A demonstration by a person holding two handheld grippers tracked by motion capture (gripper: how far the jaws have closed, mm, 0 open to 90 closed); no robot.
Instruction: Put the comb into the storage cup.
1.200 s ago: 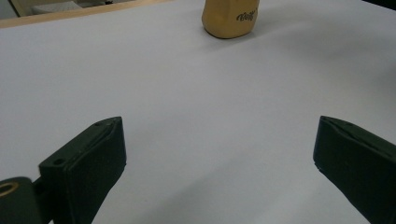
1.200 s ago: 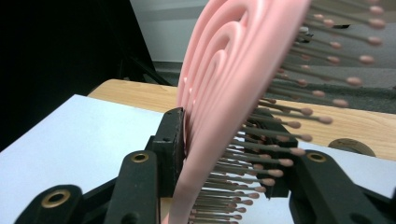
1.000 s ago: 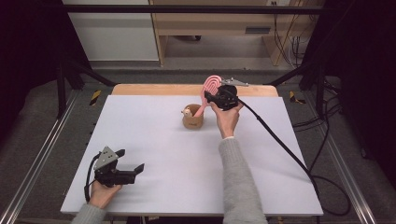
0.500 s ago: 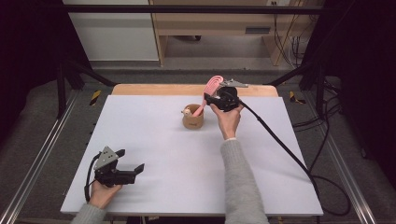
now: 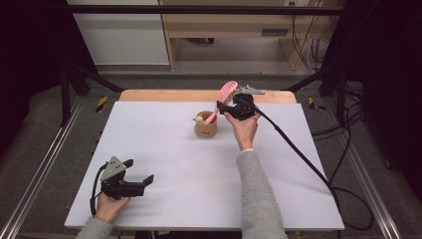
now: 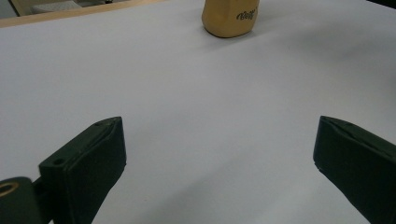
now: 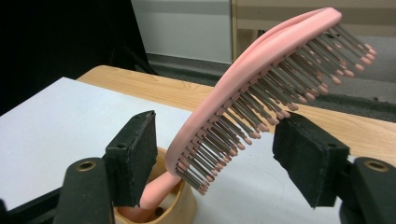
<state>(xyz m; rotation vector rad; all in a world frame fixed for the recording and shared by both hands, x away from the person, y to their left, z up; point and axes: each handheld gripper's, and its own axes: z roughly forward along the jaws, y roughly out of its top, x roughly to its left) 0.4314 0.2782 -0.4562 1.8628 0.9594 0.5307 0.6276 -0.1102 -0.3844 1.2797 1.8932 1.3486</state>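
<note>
A pink hairbrush (image 5: 227,92) stands handle-down in a small tan wooden cup (image 5: 205,128) at the far middle of the white table, its head leaning up and to the right. My right gripper (image 5: 222,105) is at the brush head. Its jaws have just been opening, and the bristled head (image 7: 261,84) sits between the pads without touching either. The handle goes down into the cup (image 7: 180,210). My left gripper (image 5: 139,170) rests open near the front left edge with nothing between its jaws (image 6: 217,158), facing the cup (image 6: 229,18).
The white table top (image 5: 164,149) stretches between the two hands. A bare wooden strip (image 5: 164,95) runs along its far edge. The right gripper's black cable (image 5: 298,154) trails across the table's right side to the floor.
The right gripper's jaws have spread apart and let go of the brush head, which now leans in the cup by itself. Neither hand has shifted.
</note>
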